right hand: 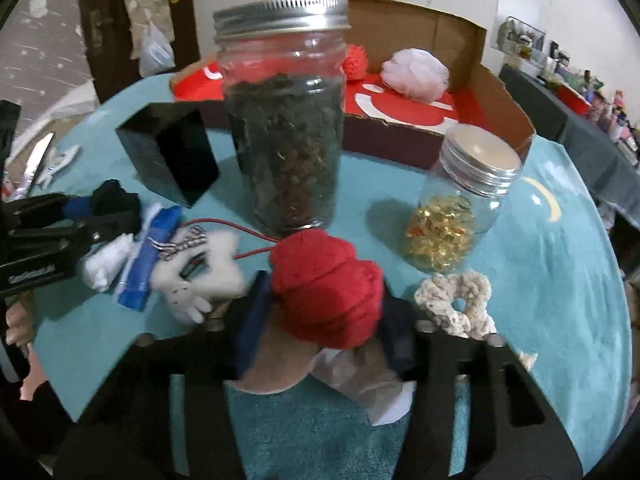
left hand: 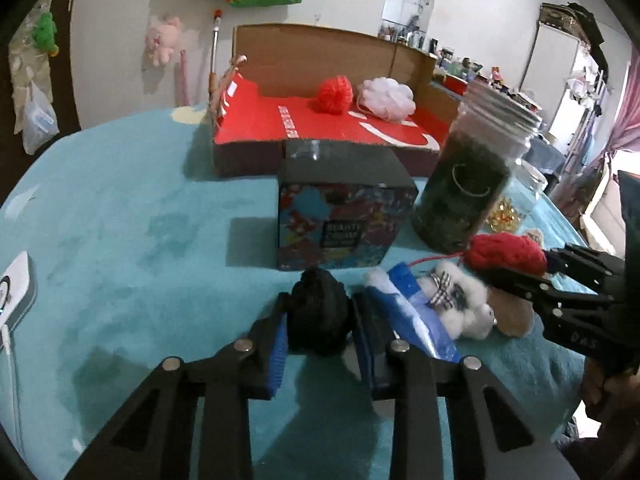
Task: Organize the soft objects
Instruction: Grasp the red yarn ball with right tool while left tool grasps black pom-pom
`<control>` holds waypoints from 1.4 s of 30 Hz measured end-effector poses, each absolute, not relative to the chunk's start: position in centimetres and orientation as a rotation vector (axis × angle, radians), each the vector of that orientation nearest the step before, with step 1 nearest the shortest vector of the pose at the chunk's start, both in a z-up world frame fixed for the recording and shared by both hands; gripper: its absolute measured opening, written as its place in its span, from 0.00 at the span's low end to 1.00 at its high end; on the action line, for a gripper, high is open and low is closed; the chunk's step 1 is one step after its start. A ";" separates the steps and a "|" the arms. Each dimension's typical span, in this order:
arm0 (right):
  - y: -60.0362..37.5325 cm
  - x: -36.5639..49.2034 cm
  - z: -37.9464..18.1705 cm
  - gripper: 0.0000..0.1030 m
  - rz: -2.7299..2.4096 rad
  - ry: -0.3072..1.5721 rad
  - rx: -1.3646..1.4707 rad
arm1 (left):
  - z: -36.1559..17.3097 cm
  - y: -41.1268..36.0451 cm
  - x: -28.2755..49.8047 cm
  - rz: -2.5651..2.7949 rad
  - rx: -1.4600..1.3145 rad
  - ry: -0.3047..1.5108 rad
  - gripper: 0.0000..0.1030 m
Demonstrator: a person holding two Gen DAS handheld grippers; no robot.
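My left gripper (left hand: 318,312) is shut on a black knitted ball (left hand: 318,312) just above the teal table; it also shows at the left of the right wrist view (right hand: 116,200). My right gripper (right hand: 326,300) is shut on a red knitted piece (right hand: 326,288), seen from the side in the left wrist view (left hand: 508,254). A white plush toy (left hand: 464,304) with a checked bow and a blue-and-white soft item (left hand: 412,304) lie between the grippers. A cream crocheted scrunchie (right hand: 456,300) lies to the right. The open cardboard box (left hand: 320,128) at the back holds a red pom-pom (left hand: 335,94) and a white mesh puff (left hand: 386,98).
A tall glass jar of dark leaves (right hand: 282,128) stands right ahead of the right gripper. A smaller jar with gold pieces (right hand: 456,208) stands to its right. A black colourful box (left hand: 344,208) stands ahead of the left gripper. A white device (left hand: 16,288) lies at the far left.
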State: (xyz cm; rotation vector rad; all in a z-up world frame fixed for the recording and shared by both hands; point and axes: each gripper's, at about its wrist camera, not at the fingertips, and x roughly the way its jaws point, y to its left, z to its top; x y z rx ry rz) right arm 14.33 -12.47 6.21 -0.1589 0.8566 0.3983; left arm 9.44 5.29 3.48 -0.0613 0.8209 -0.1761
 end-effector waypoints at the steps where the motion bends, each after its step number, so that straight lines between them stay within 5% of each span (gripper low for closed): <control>1: -12.6 14.2 6.3 0.39 0.406 0.846 -0.156 | 3.7 5.2 9.4 -0.178 -0.057 0.812 0.28; 24: -16.1 12.2 9.9 0.37 0.408 0.725 -0.037 | 6.3 -2.2 9.6 -0.423 -0.003 0.744 0.28; 42: -17.7 12.4 9.6 0.37 0.443 0.746 0.039 | 6.2 0.8 10.0 -0.381 -0.043 0.767 0.28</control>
